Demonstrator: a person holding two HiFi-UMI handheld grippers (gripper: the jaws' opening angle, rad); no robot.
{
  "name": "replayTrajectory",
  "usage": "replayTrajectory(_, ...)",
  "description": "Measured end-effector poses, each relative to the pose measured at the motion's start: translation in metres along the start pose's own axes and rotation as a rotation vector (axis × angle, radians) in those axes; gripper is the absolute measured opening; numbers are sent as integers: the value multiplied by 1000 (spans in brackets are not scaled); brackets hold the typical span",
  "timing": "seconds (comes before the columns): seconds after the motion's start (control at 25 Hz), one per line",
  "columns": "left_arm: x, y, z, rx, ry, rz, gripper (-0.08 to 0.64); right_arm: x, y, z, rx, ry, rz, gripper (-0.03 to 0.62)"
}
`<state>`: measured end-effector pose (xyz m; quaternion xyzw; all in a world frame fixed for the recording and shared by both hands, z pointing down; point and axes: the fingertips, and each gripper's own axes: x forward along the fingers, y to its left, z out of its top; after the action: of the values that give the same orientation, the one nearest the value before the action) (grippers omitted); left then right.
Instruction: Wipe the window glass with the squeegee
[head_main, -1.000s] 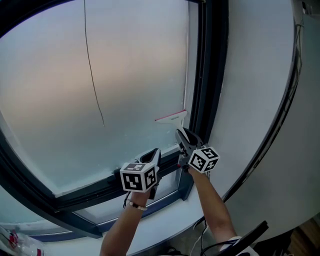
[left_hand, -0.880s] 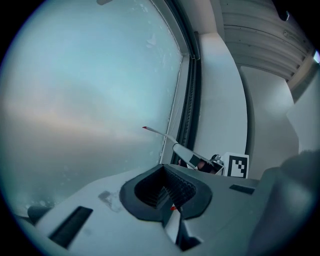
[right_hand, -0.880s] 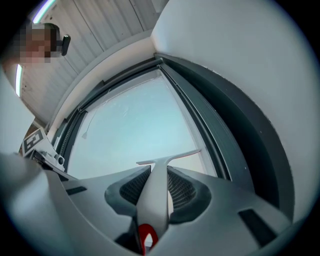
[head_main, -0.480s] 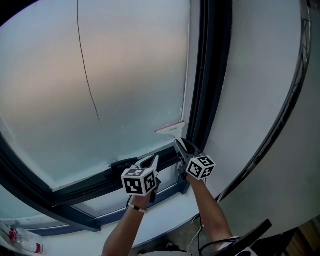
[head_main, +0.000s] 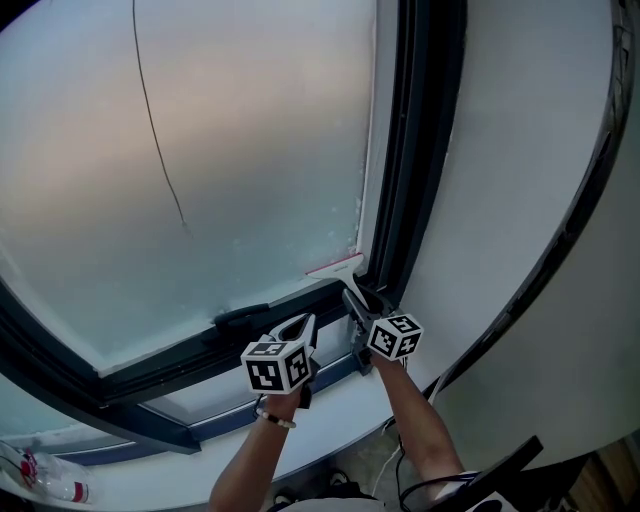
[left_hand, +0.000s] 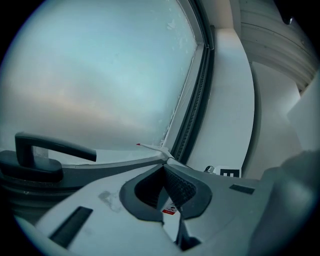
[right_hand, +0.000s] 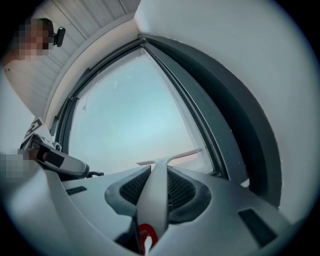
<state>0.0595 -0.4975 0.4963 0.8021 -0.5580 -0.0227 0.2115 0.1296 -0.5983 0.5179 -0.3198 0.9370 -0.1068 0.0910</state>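
Gripping the squeegee (right_hand: 154, 195) by its white handle with the right hand-held gripper (right_hand: 156, 170), jaws clamped on both sides of it. Blade with its red edge low on the window glass (head_main: 250, 150), at the bottom right corner, just beside the dark frame (head_main: 425, 150). Holding the left hand-held gripper (left_hand: 164, 167) pressed together on nothing, near the window handle (left_hand: 50, 150) and apart from the glass. Looks like the end of a downward stroke, though contact of rubber with pane is hard to confirm. To finish well: press evenly, carry the blade flat to the bottom edge, lift off cleanly, then overlap the neighbouring strip.
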Motion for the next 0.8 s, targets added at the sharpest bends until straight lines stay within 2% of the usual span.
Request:
replayTrajectory(0.28, -1, 10, -15, -30, 13, 25, -2, 0, -4, -12, 0, 28, -6, 91)
replayTrajectory(0.56, -7, 16, -20, -54, 8, 42, -2, -1, -4, -11, -64, 52, -40, 91)
replayTrajectory(0.8, -27, 21, -17, -52, -15, 41, -2, -16, 20, 17, -85, 5, -76, 91)
